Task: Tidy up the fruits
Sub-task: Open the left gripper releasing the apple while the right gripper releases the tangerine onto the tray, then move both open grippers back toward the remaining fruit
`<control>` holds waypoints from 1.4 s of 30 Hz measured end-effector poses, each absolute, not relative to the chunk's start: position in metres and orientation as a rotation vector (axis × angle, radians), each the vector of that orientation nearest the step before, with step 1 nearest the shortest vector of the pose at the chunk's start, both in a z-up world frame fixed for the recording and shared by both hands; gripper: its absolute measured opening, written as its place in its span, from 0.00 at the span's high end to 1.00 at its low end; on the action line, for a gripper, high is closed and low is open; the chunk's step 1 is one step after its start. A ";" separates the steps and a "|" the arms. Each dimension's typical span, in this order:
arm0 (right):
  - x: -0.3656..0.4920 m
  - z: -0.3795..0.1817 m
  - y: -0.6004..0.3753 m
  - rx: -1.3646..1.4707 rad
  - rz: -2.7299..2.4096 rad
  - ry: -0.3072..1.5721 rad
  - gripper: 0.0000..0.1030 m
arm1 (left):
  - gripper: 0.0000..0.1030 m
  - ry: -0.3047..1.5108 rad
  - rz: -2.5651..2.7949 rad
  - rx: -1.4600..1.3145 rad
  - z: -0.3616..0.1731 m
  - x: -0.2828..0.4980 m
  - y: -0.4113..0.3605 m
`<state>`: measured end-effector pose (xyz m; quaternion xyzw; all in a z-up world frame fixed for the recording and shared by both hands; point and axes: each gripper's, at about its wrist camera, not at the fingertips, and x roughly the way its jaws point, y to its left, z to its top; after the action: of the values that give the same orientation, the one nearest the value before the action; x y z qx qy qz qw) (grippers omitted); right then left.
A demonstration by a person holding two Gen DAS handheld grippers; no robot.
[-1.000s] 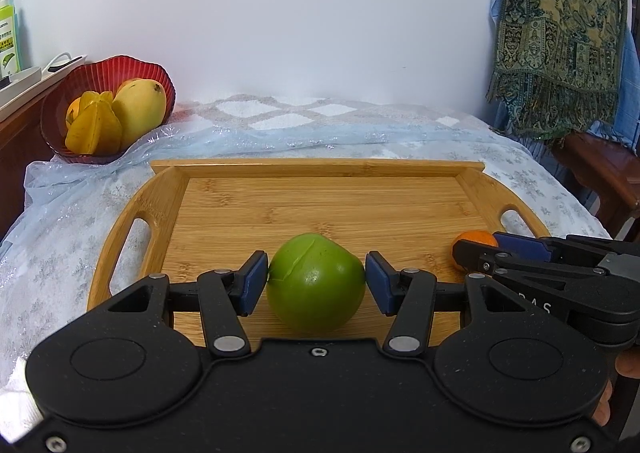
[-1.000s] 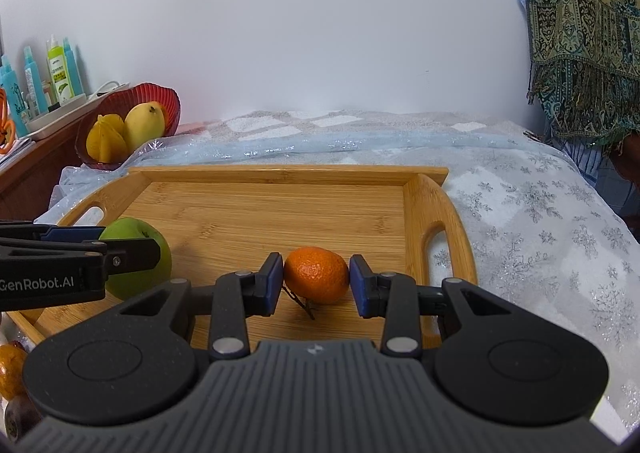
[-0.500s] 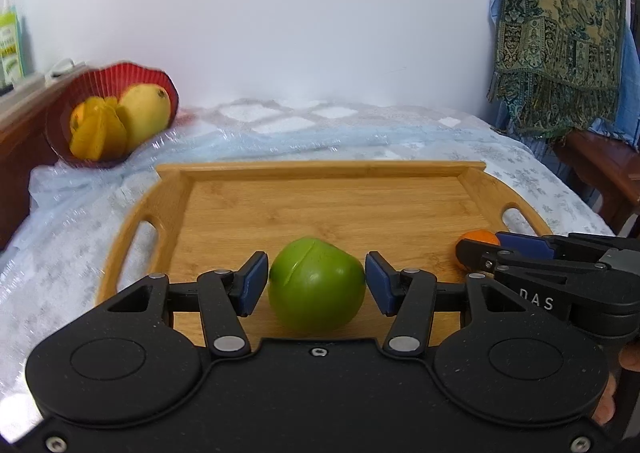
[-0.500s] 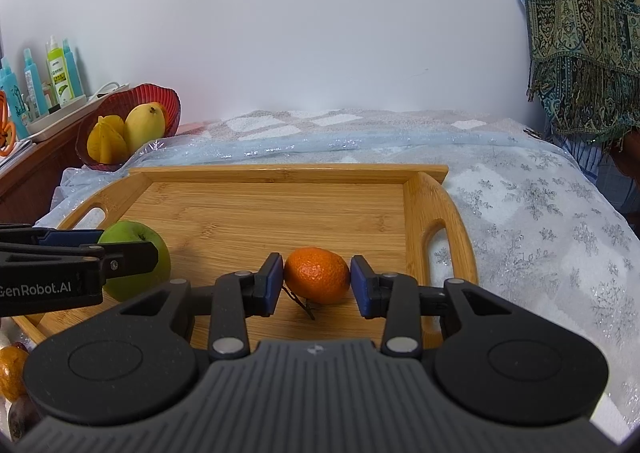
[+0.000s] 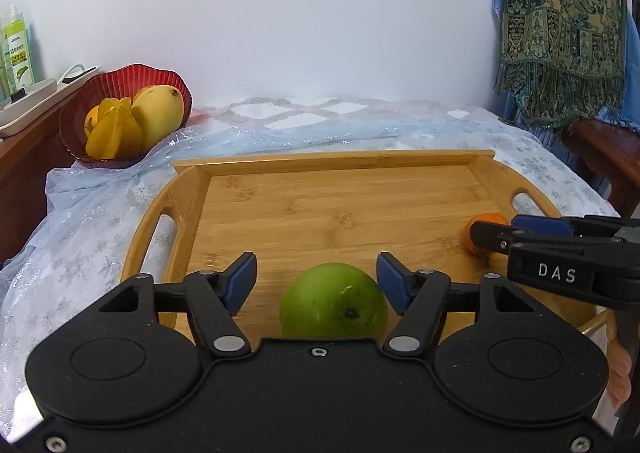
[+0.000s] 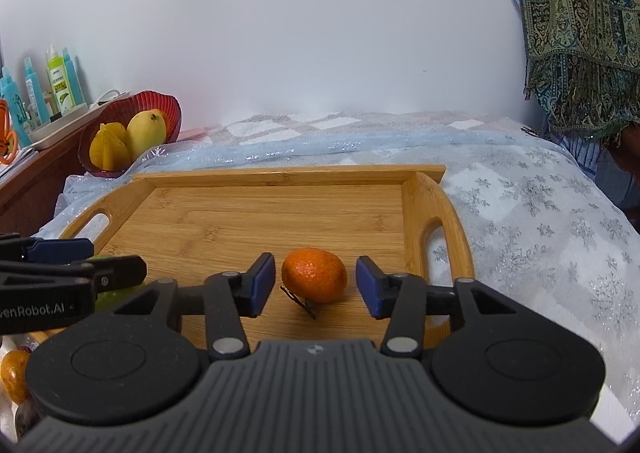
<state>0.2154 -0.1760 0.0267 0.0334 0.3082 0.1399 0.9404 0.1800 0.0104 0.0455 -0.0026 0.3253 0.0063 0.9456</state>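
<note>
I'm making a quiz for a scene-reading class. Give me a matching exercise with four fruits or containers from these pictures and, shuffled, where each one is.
Things:
1. round green apple
2. small orange tangerine
3. yellow mango
4. rectangular bamboo tray

Places:
A. in the ribbed red glass bowl
B. on the snowflake-patterned cloth
C. between the open pads of the left claw
D. between the open pads of the right claw

Pairs: 1-C, 2-D, 3-A, 4-B

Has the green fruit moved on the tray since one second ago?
Yes. The green fruit has rolled: its stem end now faces the camera, and it lies closer to the tray's near edge, free between the just-opened left fingers.
</note>
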 end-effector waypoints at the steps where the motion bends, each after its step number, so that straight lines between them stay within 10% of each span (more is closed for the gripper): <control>1: 0.214 0.027 -0.176 0.073 0.287 0.626 0.35 | 0.32 0.662 0.014 -0.005 0.045 0.178 0.011; 11: 0.193 0.032 -0.180 0.104 0.272 0.578 0.18 | 0.13 0.657 0.031 -0.019 0.046 0.153 0.017; 42: 0.067 0.025 -0.168 0.048 0.328 0.442 0.04 | 0.04 0.667 0.045 -0.098 0.037 0.046 0.035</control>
<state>0.0666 -0.1678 0.0247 0.0238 0.2180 0.1621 0.9621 0.0459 0.0353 0.0367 -0.0483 0.3273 0.0222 0.9434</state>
